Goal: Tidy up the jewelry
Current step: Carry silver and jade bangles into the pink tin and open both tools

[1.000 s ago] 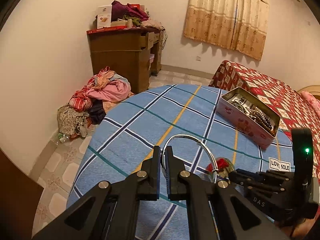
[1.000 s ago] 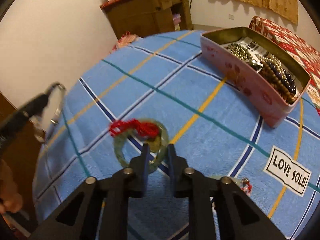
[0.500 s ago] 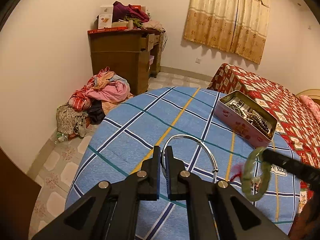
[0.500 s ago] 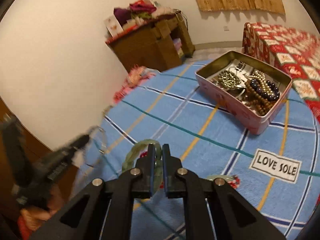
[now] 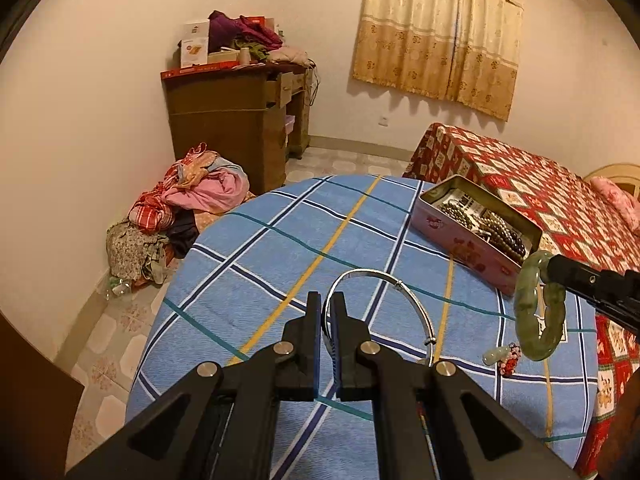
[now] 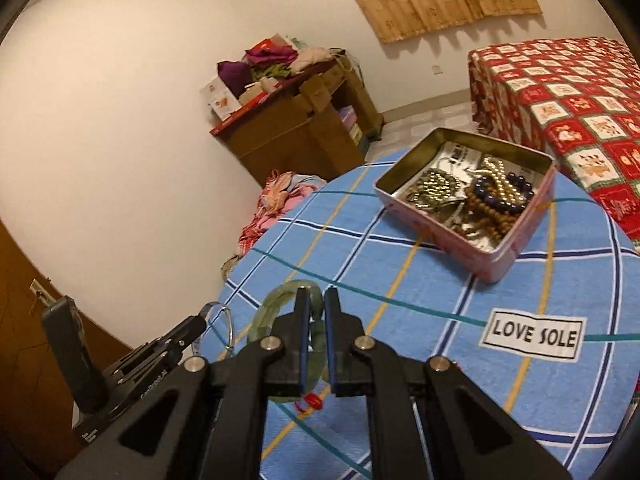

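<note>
Ahead and right of the left gripper (image 5: pixel 328 306), the pink tin (image 5: pixel 468 240) of beads sits on the desk (image 5: pixel 280 248). The right gripper (image 6: pixel 316 300) clamps the jade bangle (image 5: pixel 538 306); the left gripper pinches the silver bangle (image 5: pixel 384 280) above the desk.

Left gripper (image 5: pixel 329 312) is clamped on a thin silver bangle (image 5: pixel 384 304), held above the blue plaid table (image 5: pixel 280 248). Right gripper (image 5: pixel 552 270) pinches a green jade bangle (image 5: pixel 536 312) near the table's right edge, beside the pink tin (image 5: pixel 460 236) of beads.
</note>
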The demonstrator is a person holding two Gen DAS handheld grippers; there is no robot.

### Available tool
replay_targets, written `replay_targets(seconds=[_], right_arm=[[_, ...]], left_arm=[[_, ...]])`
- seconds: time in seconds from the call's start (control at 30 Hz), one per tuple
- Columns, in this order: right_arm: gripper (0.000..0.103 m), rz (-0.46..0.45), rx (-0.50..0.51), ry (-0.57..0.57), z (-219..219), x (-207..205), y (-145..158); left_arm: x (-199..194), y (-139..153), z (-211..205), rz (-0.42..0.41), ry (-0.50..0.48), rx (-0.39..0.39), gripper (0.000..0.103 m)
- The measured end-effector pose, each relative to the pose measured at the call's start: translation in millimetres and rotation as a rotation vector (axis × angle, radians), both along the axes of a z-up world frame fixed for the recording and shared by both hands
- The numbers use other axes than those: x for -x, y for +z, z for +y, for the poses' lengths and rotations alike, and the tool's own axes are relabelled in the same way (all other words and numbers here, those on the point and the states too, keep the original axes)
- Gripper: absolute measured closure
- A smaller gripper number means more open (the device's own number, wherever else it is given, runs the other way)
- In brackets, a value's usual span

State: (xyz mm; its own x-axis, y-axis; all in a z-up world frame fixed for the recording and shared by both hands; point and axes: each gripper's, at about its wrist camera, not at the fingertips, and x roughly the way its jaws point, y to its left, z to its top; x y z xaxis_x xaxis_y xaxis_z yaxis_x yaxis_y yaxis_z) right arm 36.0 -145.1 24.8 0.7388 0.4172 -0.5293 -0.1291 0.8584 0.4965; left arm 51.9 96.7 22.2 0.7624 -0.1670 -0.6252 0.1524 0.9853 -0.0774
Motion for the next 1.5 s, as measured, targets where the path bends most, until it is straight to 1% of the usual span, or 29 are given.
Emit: replay_targets(seconds=[0.17, 0.33, 0.47, 0.6, 0.67, 0.73, 0.87, 0.97, 1.07, 1.13, 1.2, 1.27, 1.4, 1.5], right_arm=[[0.093, -0.006, 0.009, -0.037, -11.3, 8.2, 1.6], [0.093, -0.037, 0.034, -0.089, -28.6, 22.3, 11.8], [0.093, -0.047, 0.027, -0.126, -43.1, 28.1, 16.7], [0.093, -0.058, 0.035, -0.158, -55.8, 32.1, 21.8], [0.093, -0.065, 0.054, -0.176, -60.4, 35.3, 24.3], [0.093, -0.066, 0.06, -0.195, -67.4, 36.2, 26.0], [0.093, -0.064, 0.062, -0.23, -83.1, 35.1, 28.3], [0.093, -0.075, 0.057, -0.249, -93.8, 30.2, 33.9], [0.093, -0.103, 0.069, -0.261, -101.0, 20.2, 44.6], [0.093, -0.122, 0.079, -0.269, -105.0, 6.2, 51.2], [0.093, -0.133, 0.081, -0.279, -109.2, -11.6, 55.1], [0.093, -0.138, 0.077, -0.292, -113.9, -30.8, 57.0], [0.093, -0.137, 0.078, -0.307, -124.1, -77.1, 51.1], [0.093, -0.107, 0.075, -0.314, -131.5, -104.6, 36.7]], left_arm=[[-0.7, -0.2, -10.9, 0.004, -0.017, -0.017, 0.1], [-0.3, 1.1, -22.1, -0.002, -0.042, -0.033, 0.1], [-0.5, 4.1, -33.9, -0.011, -0.058, -0.051, 0.1], [1.0, 7.5, -47.5, -0.022, -0.099, -0.061, 0.1], [1.5, 8.3, -52.4, -0.019, -0.125, -0.048, 0.1], [0.6, 7.8, -59.8, -0.004, -0.164, -0.018, 0.1], [-3.1, 8.9, -77.4, -0.008, -0.214, -0.019, 0.1], [-10.1, 14.8, -88.2, -0.011, -0.243, 0.007, 0.1], [-24.9, 27.1, -100.7, -0.031, -0.266, 0.041, 0.1], [-33.1, 33.0, -109.9, -0.05, -0.275, 0.04, 0.1], [-48.3, 40.3, -124.8, -0.089, -0.277, 0.026, 0.1], [-63.8, 43.3, -136.3, -0.098, -0.281, 0.029, 0.1], [-103.5, 38.5, -161.0, -0.095, -0.272, 0.025, 0.1], [-131.5, 26.5, -173.6, -0.058, -0.256, 0.04, 0.1]])
